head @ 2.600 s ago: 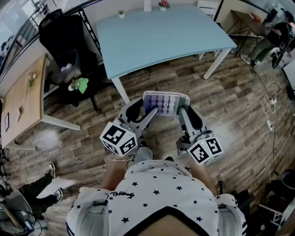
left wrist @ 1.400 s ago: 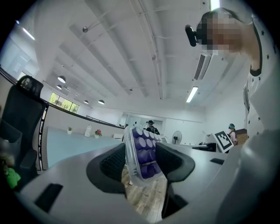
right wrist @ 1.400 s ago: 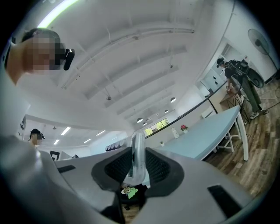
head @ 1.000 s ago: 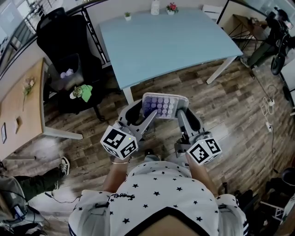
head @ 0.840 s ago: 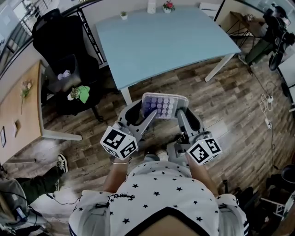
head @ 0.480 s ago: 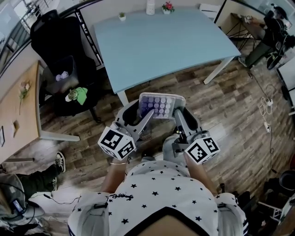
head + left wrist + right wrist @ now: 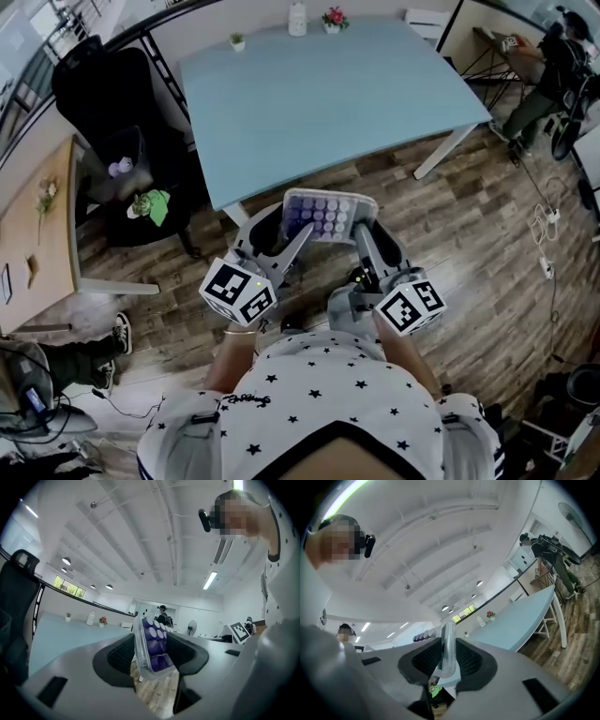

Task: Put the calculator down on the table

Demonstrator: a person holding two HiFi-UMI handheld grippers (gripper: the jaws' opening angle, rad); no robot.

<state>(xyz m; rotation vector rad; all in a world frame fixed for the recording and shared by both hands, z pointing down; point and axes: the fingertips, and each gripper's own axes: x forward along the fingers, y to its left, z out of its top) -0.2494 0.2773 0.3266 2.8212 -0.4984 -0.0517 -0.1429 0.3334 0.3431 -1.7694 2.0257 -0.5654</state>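
The calculator (image 7: 327,215), a pale clear-cased slab with rows of purple round keys, hangs level above the wooden floor, just short of the light blue table (image 7: 328,89). Both grippers hold it from the near side. My left gripper (image 7: 289,228) is shut on its left edge and my right gripper (image 7: 364,228) on its right edge. Seen from the left gripper view, the calculator (image 7: 153,649) stands on edge between the dark pads (image 7: 123,654). The right gripper view shows only its thin clear rim (image 7: 447,652), pinched between the ribbed pads (image 7: 468,658).
A black office chair (image 7: 98,89) stands left of the table, with a green thing (image 7: 148,204) on the floor by it. A wooden desk (image 7: 33,225) lies at far left. Small plants and a white bottle (image 7: 297,17) line the table's far edge. A person (image 7: 548,70) stands at far right.
Both grippers have carried the calculator forward together, so the table's near edge now lies closer to it. The hold on the calculator is unchanged.
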